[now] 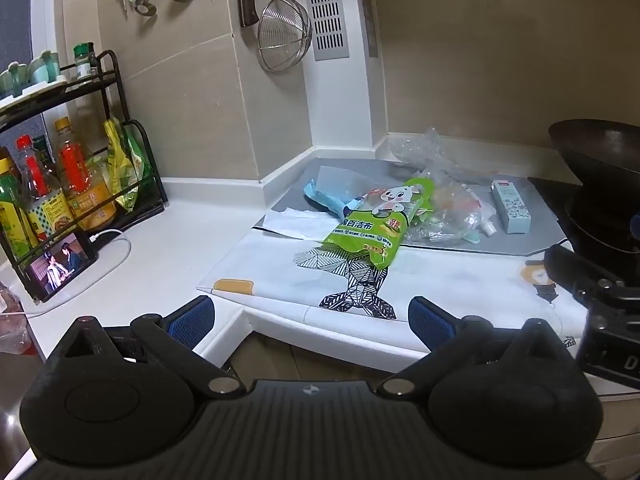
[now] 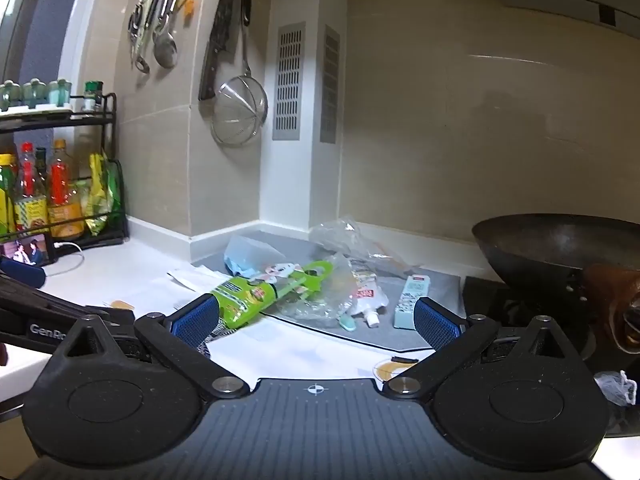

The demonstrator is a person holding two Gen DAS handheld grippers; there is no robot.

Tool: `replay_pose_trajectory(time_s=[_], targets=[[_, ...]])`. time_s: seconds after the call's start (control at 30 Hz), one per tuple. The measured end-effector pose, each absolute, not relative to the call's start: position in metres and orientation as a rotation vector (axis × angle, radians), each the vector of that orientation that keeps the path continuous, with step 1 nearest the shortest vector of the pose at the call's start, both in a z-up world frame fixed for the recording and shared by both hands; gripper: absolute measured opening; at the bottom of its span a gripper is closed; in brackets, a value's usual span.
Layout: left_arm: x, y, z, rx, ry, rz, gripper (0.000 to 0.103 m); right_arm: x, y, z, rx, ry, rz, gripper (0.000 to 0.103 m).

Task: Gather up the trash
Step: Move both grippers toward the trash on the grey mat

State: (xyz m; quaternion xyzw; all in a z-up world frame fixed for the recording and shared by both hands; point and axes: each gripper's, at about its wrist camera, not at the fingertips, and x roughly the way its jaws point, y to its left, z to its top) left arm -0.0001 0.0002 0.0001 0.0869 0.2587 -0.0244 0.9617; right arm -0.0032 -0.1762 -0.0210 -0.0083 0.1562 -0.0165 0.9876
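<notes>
A pile of trash lies on the counter by the wall corner: a green scouring-pad package (image 1: pixel 376 226) (image 2: pixel 260 292), a blue wrapper (image 1: pixel 326 196) (image 2: pixel 244 260), crumpled clear plastic bags (image 1: pixel 432 160) (image 2: pixel 344 240), a white pouch with a spout (image 2: pixel 368 300), a small light blue box (image 1: pixel 511 206) (image 2: pixel 412 296) and white paper (image 1: pixel 304 222). My left gripper (image 1: pixel 311 320) is open and empty, short of the counter's front edge. My right gripper (image 2: pixel 316 320) is open and empty, just before the pile, its left finger near the green package.
A dark wok (image 1: pixel 600 168) (image 2: pixel 568 248) sits on the stove at right. A black rack with sauce bottles (image 1: pixel 64 184) (image 2: pixel 40 200) and a phone (image 1: pixel 60 266) stand at left. Utensils and a strainer (image 1: pixel 284 34) hang on the wall. A patterned mat (image 1: pixel 400 280) covers the counter front.
</notes>
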Motion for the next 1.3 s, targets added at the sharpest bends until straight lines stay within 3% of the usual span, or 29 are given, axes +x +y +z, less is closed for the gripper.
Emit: replay_pose_trajectory(time_s=[1.3], targets=[[0.002, -0.005, -0.003, 0.194, 0.533, -0.054, 0.103, 0.0, -0.176, -0.026, -0.006, 0.325, -0.039, 0.103]])
